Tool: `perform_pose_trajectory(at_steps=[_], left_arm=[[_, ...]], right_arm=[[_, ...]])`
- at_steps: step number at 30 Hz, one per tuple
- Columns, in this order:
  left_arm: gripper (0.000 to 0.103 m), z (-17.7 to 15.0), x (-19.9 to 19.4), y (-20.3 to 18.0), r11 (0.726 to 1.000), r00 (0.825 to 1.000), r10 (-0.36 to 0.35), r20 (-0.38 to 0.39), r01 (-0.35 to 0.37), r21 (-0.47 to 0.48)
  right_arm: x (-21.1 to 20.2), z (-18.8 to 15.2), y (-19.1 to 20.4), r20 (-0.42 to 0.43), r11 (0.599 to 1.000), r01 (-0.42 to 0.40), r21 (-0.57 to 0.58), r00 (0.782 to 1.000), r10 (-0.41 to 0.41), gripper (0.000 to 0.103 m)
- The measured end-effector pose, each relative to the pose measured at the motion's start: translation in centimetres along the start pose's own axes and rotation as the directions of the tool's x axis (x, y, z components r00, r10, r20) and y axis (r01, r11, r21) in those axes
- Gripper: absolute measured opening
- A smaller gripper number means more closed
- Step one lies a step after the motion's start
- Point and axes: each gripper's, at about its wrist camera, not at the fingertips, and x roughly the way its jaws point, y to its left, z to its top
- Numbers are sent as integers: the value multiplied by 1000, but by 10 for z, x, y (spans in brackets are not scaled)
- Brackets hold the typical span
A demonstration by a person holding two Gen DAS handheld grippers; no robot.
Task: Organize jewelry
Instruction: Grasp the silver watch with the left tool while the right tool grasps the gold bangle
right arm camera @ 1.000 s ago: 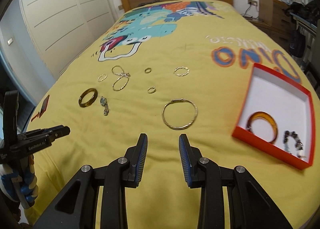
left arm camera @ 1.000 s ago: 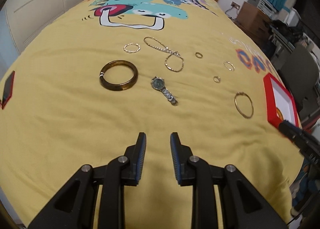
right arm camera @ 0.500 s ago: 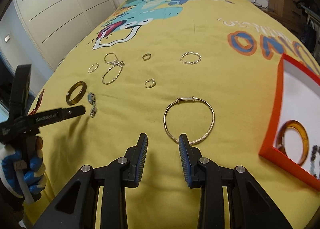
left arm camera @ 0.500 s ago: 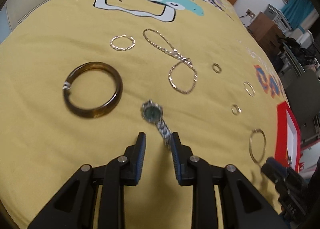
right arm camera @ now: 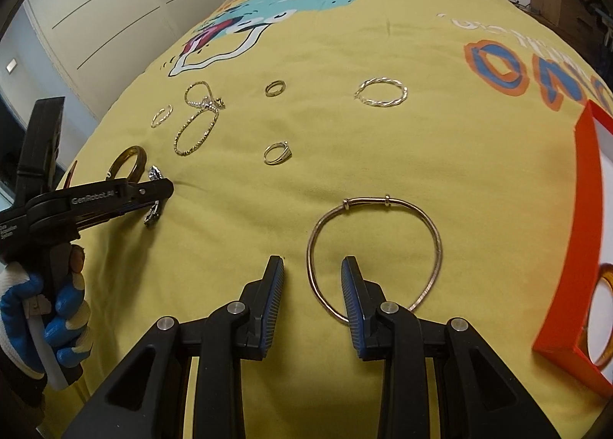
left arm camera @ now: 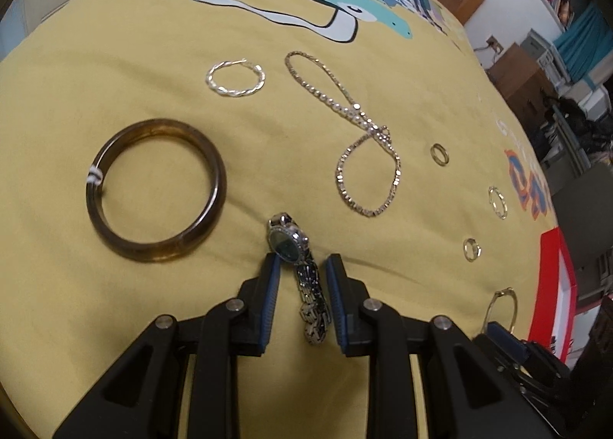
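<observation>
The left gripper (left arm camera: 302,274) stands with its jaws apart, one blue pad on each side of the wristwatch (left arm camera: 300,266), whose metal strap runs down the gap between them at lower centre of the left view. The pads do not yet pinch it; straddling the strap lengthwise looks like the set-up for a squeeze across its narrow width, the easiest place to catch a flat watch lying on soft cloth. Its dark dial sits just above the fingertips.

The right gripper (right arm camera: 312,266) is likewise unclenched. Its right finger rests inside the thin wire bangle (right arm camera: 373,255) and its left finger outside, so the near-left arc of the hoop lies between them, presumably to nip the wire itself rather than span the whole ring.

Outward from the watch, the brown resin bangle (left arm camera: 155,190) lies to the left, the chain bracelet (left arm camera: 367,155) above and right in a figure-eight, and a twisted silver hoop (left arm camera: 235,78) at upper centre. Three small rings (left arm camera: 439,154) trail down the right side of that view.

All of it is spread apart on the yellow bedspread (right arm camera: 440,171), which gives each piece room for a finger on either side. The red box (right arm camera: 567,339) at the right edge of the right view already holds an amber bangle (right arm camera: 603,316), so it is likely the destination.
</observation>
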Motion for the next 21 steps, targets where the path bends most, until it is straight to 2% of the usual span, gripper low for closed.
perform_pose_trajectory(at_steps=[6,9,13,16,21], left_arm=[[24,-2,0,4,1000,1000,-16,16,16,-25],[24,-1,2,1,1000,1000,4,17,-3,-23],[24,3,6,-2,999,1000,23,19,-23,-22],[16,7,6,-5,999,999,32,19,-31,-12],[7,2,-4,-7,1000,1000,16,15,-16,18]], right_arm=[[7,1,0,4,1000,-11,-5,1000,11,31],[7,0,-2,9,1000,-18,-2,1000,18,31],[9,0,-2,4,1000,-21,-8,1000,21,19],[9,0,-2,-1,1000,-28,-3,1000,28,8],[3,-5,-2,13,999,-47,16,999,47,5]])
